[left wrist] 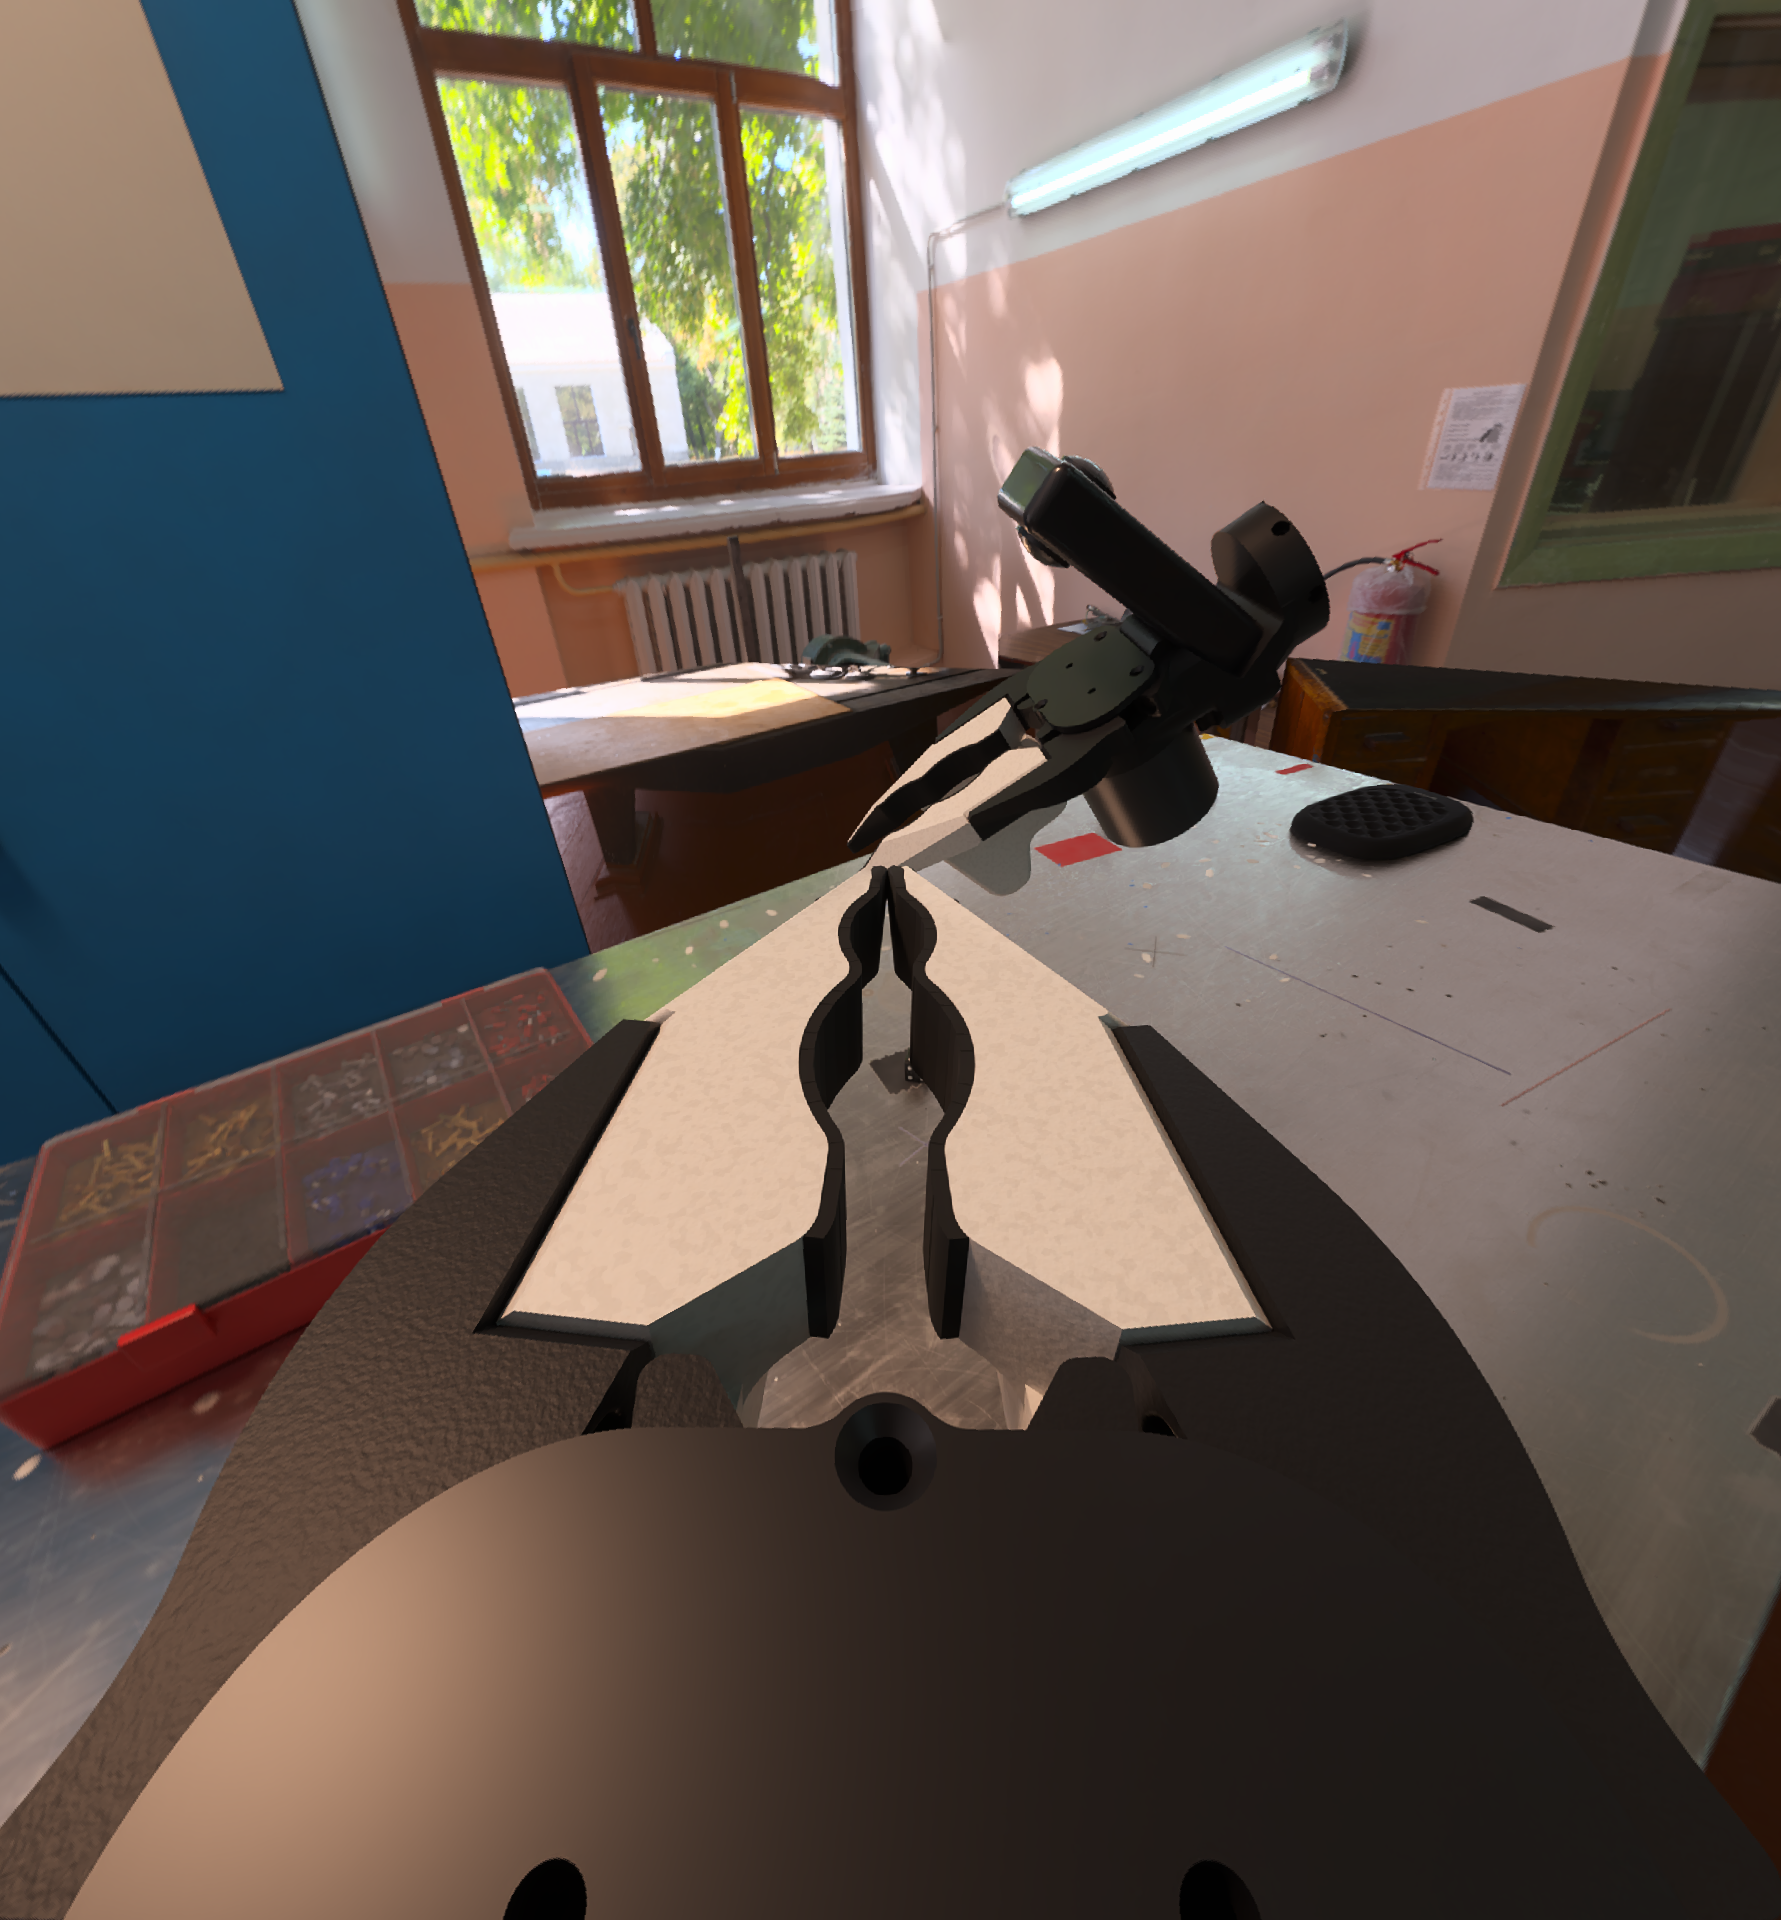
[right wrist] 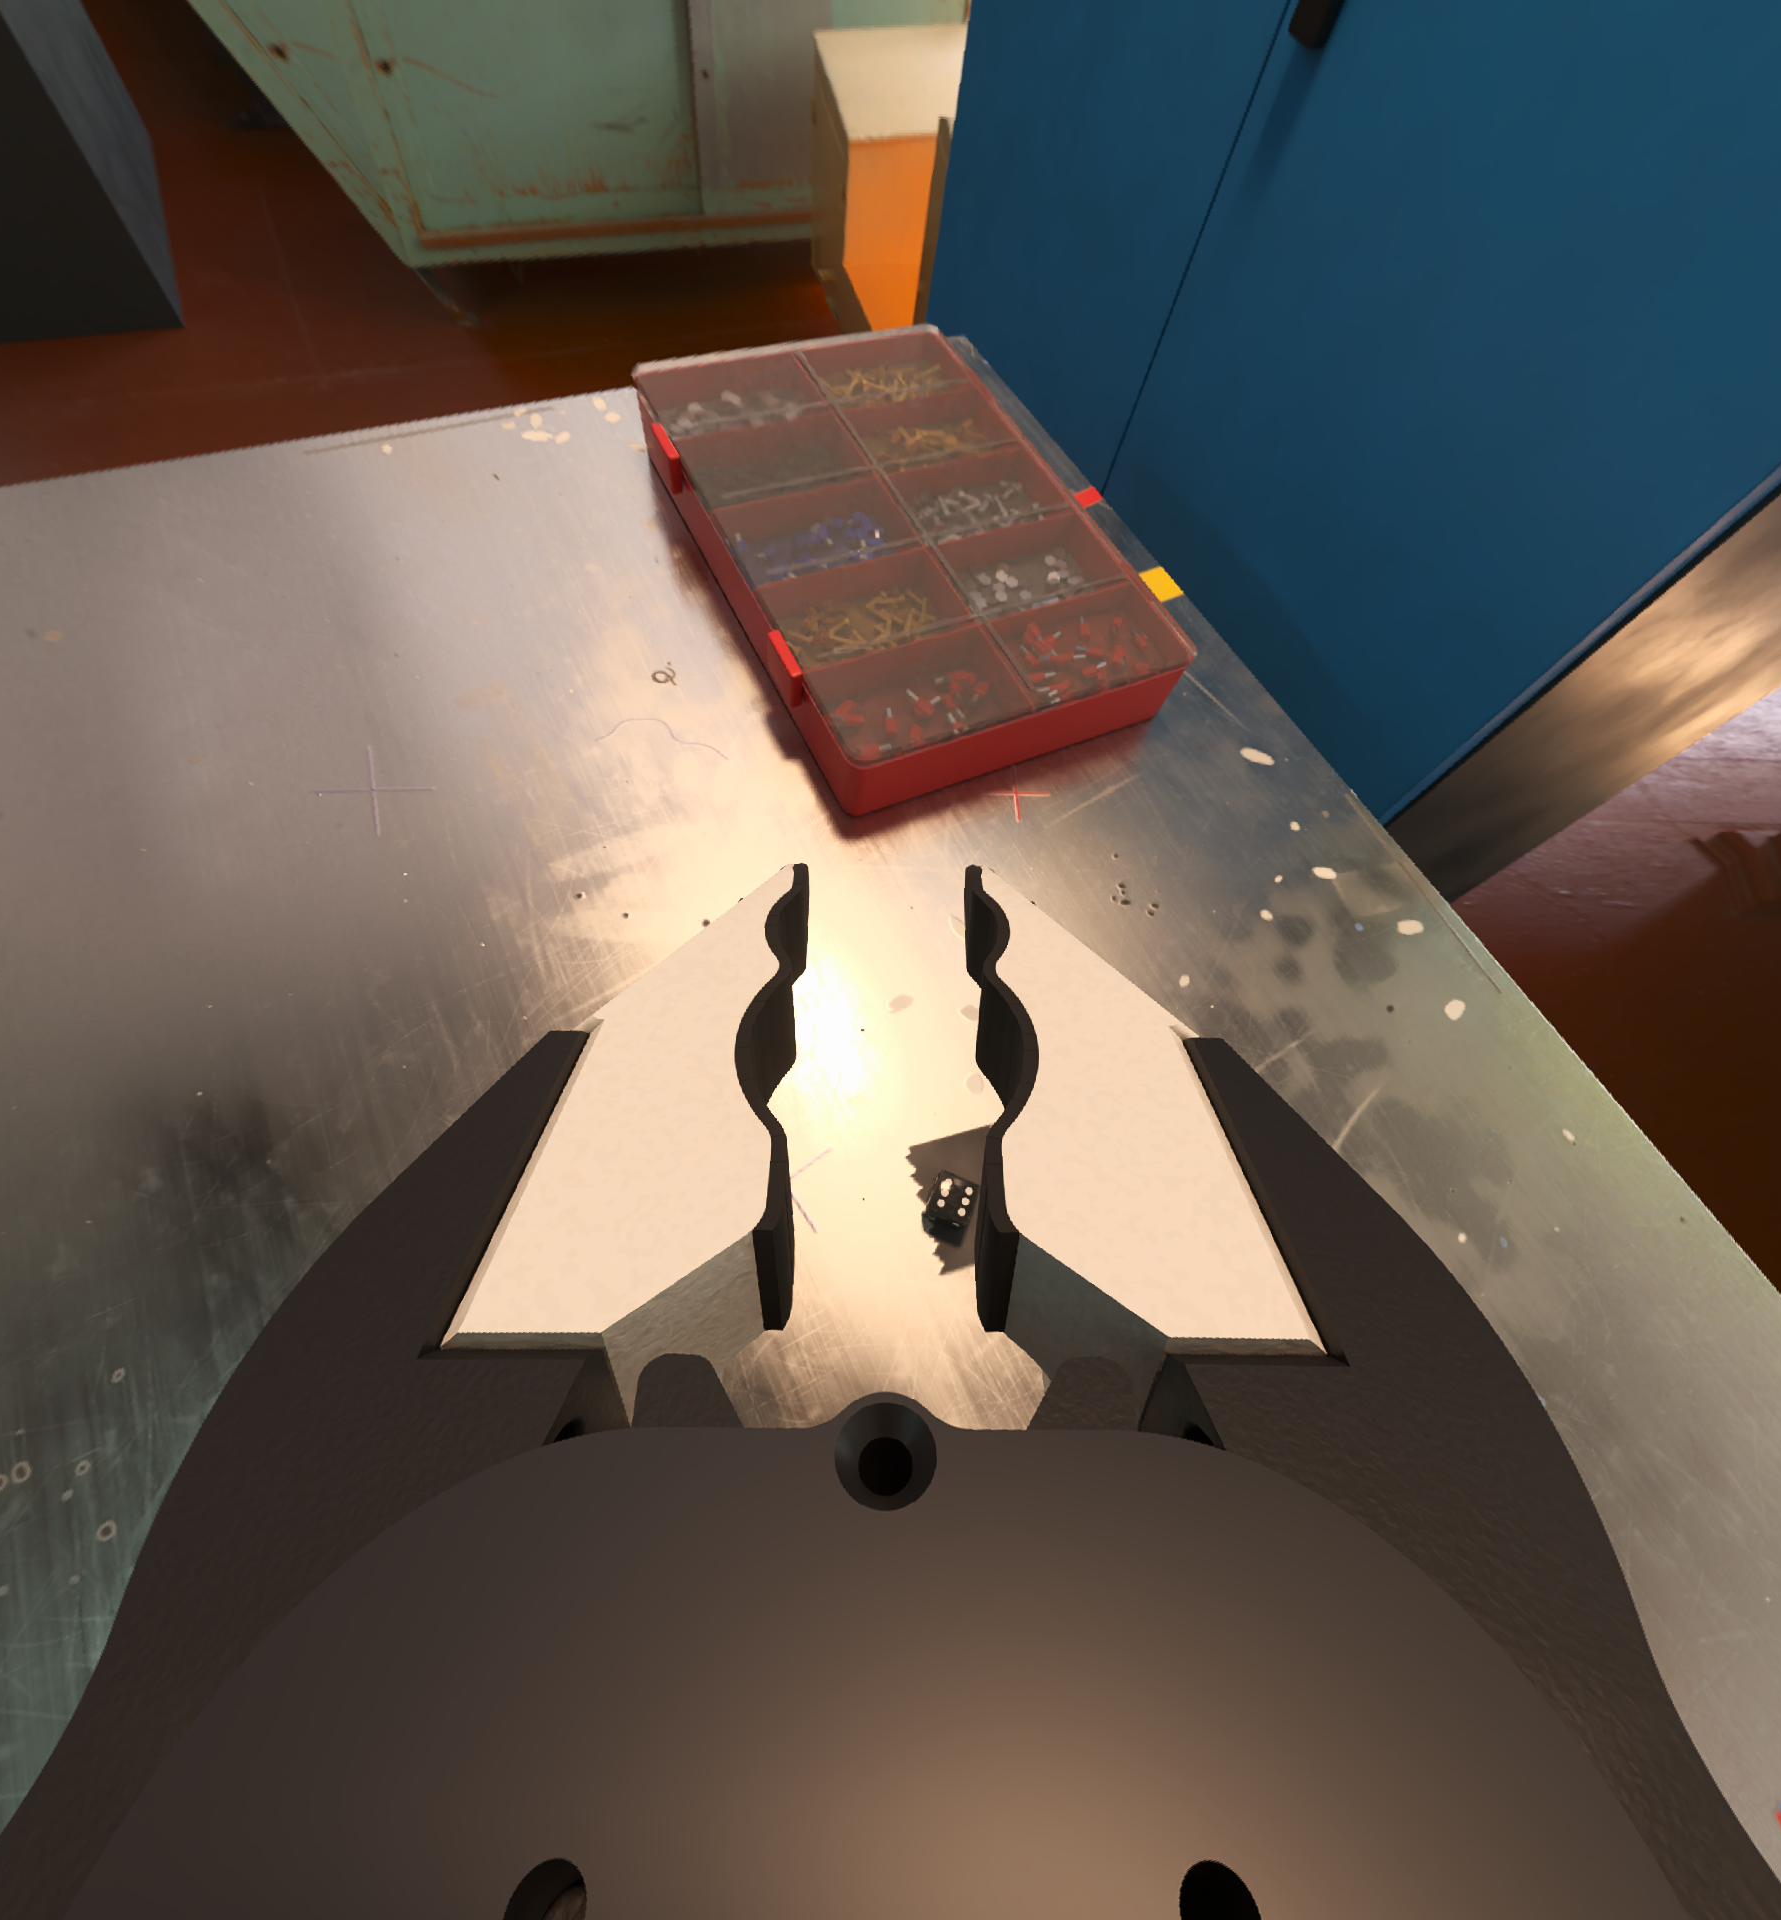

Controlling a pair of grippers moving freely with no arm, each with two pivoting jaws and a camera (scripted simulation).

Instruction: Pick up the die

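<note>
The die (right wrist: pixel 950 1203) is small and black with white pips. It lies on the metal table (right wrist: pixel 242 831), seen between my right gripper's fingers, close to the right-hand finger (right wrist: pixel 1000 1049) and below it. My right gripper (right wrist: pixel 888 878) is open and empty, above the table. In the left wrist view the die (left wrist: pixel 910 1070) shows as a small speck through the gap between the fingers. My left gripper (left wrist: pixel 886 881) is shut with its tips touching and holds nothing. The right gripper (left wrist: pixel 881 847) hangs just beyond the left one's tips, pointing down towards them.
A red compartment box (right wrist: pixel 917 561) of small parts sits on the table by a blue cabinet (right wrist: pixel 1385 364); it also shows in the left wrist view (left wrist: pixel 242 1195). A black mesh pad (left wrist: pixel 1379 821) and a red tape square (left wrist: pixel 1078 847) lie farther off.
</note>
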